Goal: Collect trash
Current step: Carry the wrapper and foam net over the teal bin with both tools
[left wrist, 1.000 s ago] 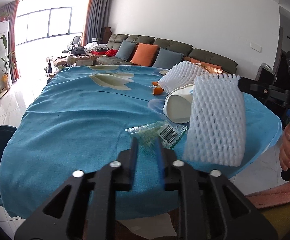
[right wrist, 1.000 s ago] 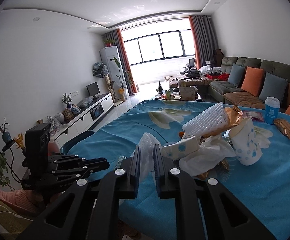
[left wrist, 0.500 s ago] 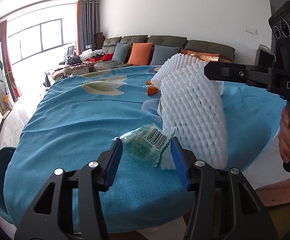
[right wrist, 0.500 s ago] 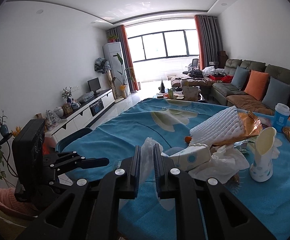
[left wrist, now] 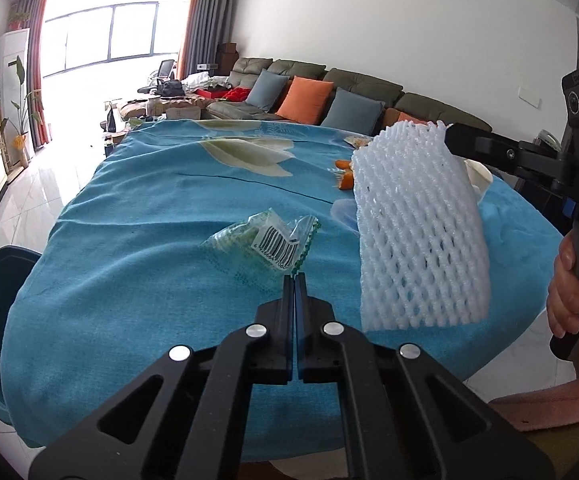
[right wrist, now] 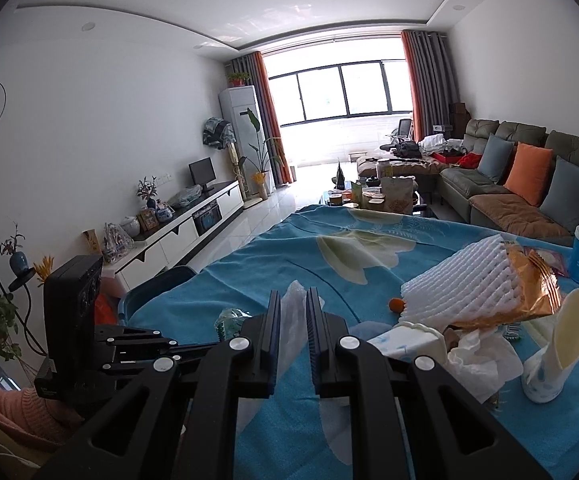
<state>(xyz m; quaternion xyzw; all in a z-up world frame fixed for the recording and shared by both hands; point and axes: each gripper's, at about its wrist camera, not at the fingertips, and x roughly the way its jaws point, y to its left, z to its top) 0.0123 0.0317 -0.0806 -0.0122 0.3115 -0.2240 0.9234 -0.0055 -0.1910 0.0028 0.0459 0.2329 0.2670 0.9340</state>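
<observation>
Our left gripper (left wrist: 294,280) is fully closed — the clear crinkled plastic wrapper with a barcode (left wrist: 267,242) lies just past its tips on the blue tablecloth (left wrist: 137,264); whether its edge is pinched, we cannot tell. Our right gripper (right wrist: 293,312) clamps the white foam mesh sleeve (left wrist: 419,232) — its far end cut off behind the fingers.

Both wrist cams sit low and close over the blue-clothed worktop (left wrist: 137,280): left faces the sofa (left wrist: 329,84), right faces the window (right wrist: 341,92); both share worktop and sofa.
</observation>
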